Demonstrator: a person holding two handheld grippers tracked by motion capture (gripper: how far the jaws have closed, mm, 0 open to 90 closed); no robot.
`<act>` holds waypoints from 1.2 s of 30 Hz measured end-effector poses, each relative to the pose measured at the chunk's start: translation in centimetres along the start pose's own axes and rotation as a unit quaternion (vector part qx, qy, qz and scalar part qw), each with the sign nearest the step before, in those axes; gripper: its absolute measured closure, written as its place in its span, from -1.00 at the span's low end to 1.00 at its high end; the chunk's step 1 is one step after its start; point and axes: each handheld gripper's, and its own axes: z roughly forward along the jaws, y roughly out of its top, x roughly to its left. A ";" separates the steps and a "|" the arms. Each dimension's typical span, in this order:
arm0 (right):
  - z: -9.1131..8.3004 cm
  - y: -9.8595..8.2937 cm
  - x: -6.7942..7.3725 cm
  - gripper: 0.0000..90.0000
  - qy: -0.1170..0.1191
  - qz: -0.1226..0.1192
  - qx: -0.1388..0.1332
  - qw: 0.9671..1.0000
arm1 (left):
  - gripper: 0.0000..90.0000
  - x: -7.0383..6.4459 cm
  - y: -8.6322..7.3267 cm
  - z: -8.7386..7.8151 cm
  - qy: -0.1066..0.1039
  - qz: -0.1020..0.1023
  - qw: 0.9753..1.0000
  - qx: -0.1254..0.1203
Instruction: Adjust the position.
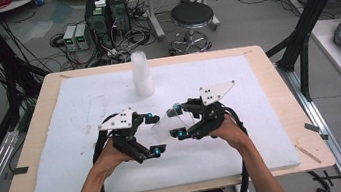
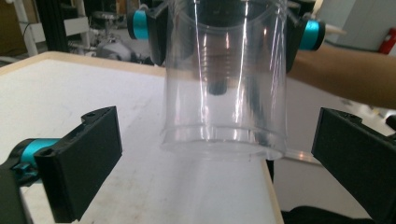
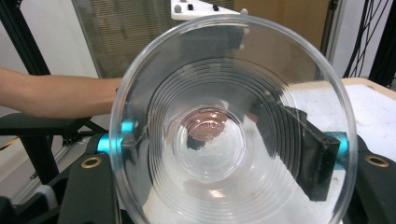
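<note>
Pinching a clear plastic cup (image 3: 233, 126) between the right gripper (image 1: 178, 121) fingers, mouth toward the camera. Spreading the left gripper (image 1: 152, 133) fingers wide beside its base.

Cup (image 2: 224, 93): clear plastic, glossy, smooth walls with fine ridged rings near the base; held above the mat.
Stack of cups (image 1: 142, 75): translucent whitish plastic, on the mat's far side.
Mat (image 1: 88, 138): white, matt, foam-like sheet with faint scuffs and specks.
Table (image 1: 39, 112): pale wood-look edge showing around the mat, smooth.
Left gripper (image 1: 152, 134), right gripper (image 1: 178, 121): matt black plastic jaws, glossy teal metallic knobs; light grey matt plate on top of each.
Stool (image 1: 191, 15), beyond the table: black padded seat, shiny metal base.
</note>
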 end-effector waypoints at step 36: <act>-0.1 2.2 -1.5 -0.23 -0.195 0.017 0.239 0.951 | -0.96 -2.4 -8.4 -10.4 0.341 -0.044 0.937 0.056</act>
